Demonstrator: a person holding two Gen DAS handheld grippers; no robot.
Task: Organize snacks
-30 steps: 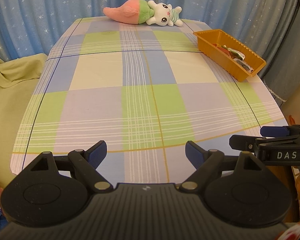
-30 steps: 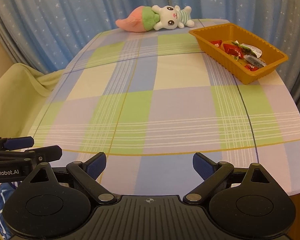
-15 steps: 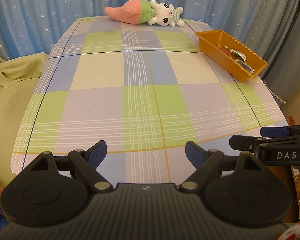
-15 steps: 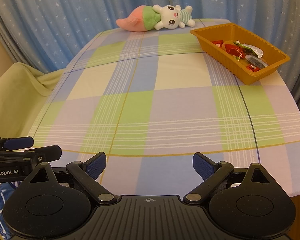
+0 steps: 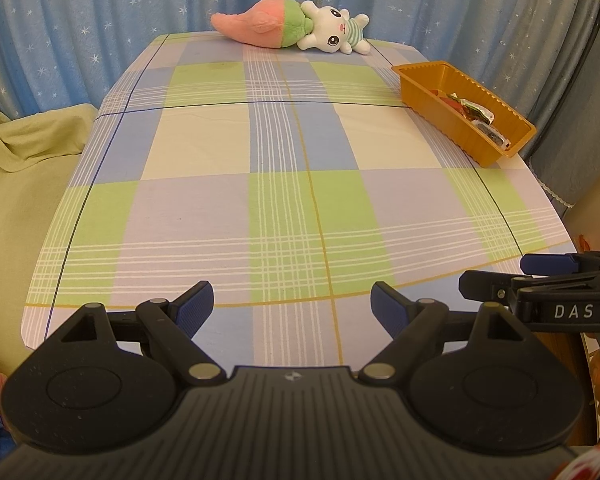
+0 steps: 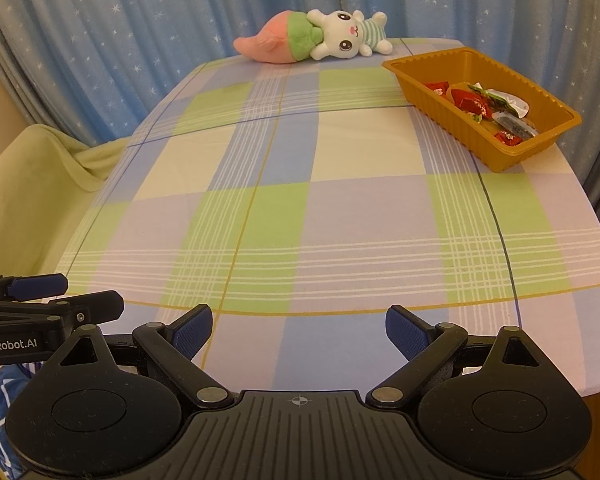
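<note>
An orange tray [image 6: 432, 98] stands at the far right of the checked table and holds several wrapped snacks [image 6: 470, 102]; it also shows in the left wrist view [image 5: 452, 126] with the snacks [image 5: 474, 114] inside. My left gripper [image 5: 292, 306] is open and empty above the table's near edge. My right gripper [image 6: 299, 332] is open and empty, also at the near edge. Each gripper shows at the side of the other's view, the right one [image 5: 540, 280] and the left one [image 6: 48, 298].
A pink and white plush rabbit [image 6: 320, 38] lies at the table's far edge, also in the left wrist view [image 5: 290, 28]. Blue star curtains hang behind. A light green cloth [image 5: 24, 152] lies left of the table. The checked tablecloth [image 6: 300, 200] spans the middle.
Both views have shifted slightly; the tray and plush sit a little differently in frame. Both grippers stay open and empty.
</note>
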